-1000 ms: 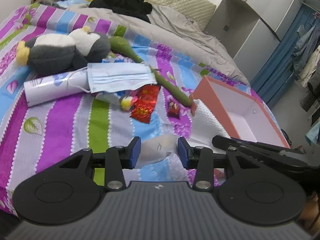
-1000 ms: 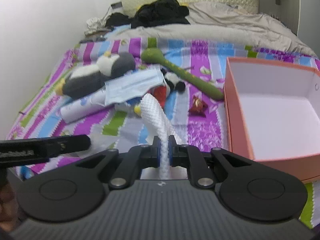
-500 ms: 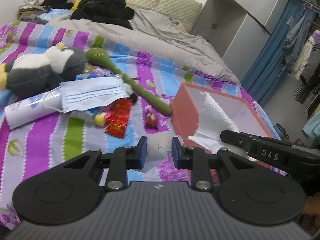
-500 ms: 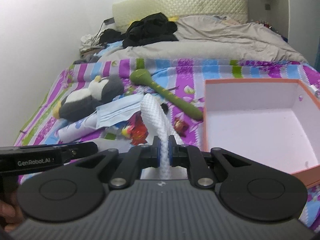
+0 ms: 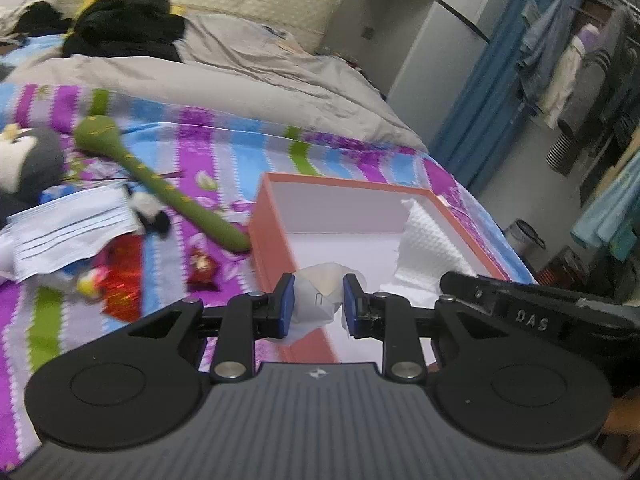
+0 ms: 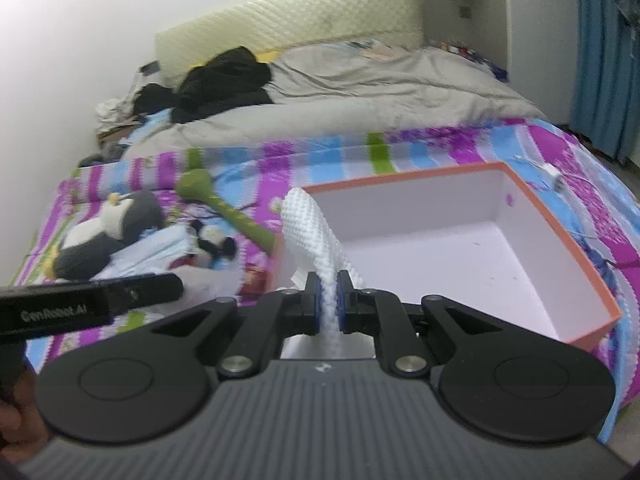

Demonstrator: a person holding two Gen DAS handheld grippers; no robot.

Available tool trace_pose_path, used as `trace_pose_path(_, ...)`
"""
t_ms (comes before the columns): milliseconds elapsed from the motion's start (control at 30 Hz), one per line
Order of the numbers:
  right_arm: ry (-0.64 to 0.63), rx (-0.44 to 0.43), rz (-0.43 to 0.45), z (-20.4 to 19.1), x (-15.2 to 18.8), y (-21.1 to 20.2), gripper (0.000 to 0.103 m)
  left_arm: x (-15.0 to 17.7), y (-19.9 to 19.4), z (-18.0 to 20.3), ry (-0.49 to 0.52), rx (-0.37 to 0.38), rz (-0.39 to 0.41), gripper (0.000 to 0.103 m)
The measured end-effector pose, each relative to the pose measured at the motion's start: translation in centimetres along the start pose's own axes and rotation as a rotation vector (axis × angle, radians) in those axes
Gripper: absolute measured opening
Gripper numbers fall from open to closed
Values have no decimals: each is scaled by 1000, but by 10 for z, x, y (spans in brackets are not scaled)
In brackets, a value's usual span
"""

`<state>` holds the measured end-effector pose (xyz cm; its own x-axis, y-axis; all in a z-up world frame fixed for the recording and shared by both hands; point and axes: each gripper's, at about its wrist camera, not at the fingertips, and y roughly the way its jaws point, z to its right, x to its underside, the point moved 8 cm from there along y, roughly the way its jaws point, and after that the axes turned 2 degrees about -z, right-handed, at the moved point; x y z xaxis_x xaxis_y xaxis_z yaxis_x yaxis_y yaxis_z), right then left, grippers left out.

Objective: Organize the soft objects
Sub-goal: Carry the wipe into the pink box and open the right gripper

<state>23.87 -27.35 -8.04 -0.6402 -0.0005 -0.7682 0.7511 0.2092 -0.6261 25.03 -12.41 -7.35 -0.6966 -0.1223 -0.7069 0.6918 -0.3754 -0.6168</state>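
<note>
My right claw (image 6: 328,300) is pressed tight on a white waffle cloth (image 6: 308,224), held above the near corner of the orange box (image 6: 576,236) so it can drop inside. My left claw (image 5: 319,304) pinches a crumpled white wad (image 5: 316,292) over the box's near wall. The claw handles read "DAS" and "GenRobot.AI".
</note>
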Motion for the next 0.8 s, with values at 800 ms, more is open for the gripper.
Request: trace_pose_path(800, 153, 125, -225, 118, 23, 90, 37, -5, 145, 45, 45, 31, -230, 55)
